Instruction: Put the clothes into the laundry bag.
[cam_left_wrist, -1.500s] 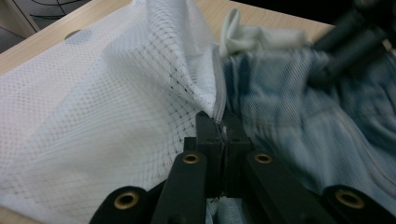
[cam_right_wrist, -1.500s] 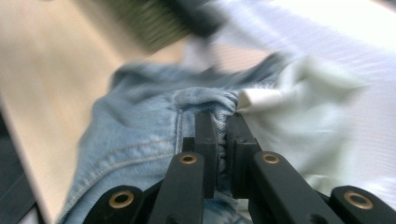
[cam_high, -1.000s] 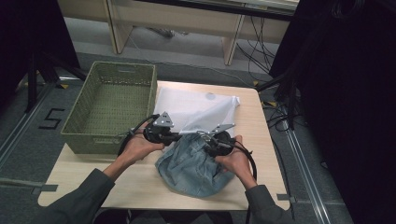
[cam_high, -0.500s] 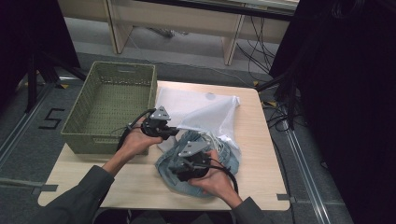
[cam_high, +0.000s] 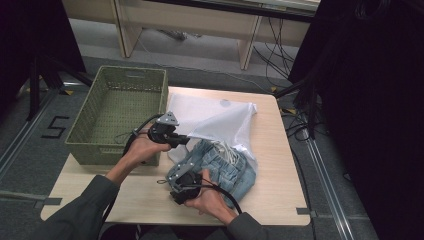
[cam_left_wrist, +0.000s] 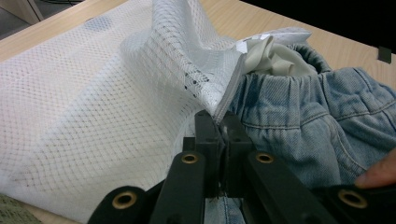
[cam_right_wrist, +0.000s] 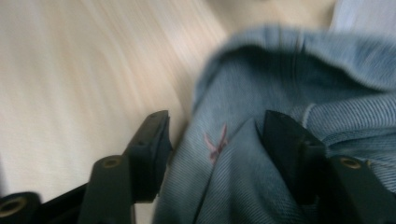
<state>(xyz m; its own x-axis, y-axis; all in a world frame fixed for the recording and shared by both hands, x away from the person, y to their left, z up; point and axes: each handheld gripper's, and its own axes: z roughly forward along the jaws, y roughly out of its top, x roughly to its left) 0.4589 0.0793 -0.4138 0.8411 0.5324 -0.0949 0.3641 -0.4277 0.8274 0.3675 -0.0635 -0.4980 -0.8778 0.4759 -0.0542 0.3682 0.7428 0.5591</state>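
Left tool (cam_high: 186, 140) clamped tight on the zippered edge of the white mesh laundry bag (cam_high: 220, 120), jaws pressed together on the zip strip in the left gripper view (cam_left_wrist: 219, 133), lifting that edge a little off the light wooden bench (cam_high: 280, 165). Bag spread flat across the far middle of the bench, mouth turned toward the near side. Light blue denim shorts with an elastic waistband (cam_high: 225, 167) lying crumpled at the bag's mouth, just beside the lifted edge, waistband (cam_left_wrist: 299, 93) and a white drawstring bunched right at the zip. Right tool (cam_high: 181, 176) low at the near left corner of the shorts, jaws standing apart, having just been closing a little, with a fold of the blue denim (cam_right_wrist: 219, 177) between them; a small pink stitched cross visible on that fold. No firm press of the pads on the cloth to be seen, right gripper view blurred. Green woven rectangular basket (cam_high: 95, 142) at the left end of the bench, beside the bag.
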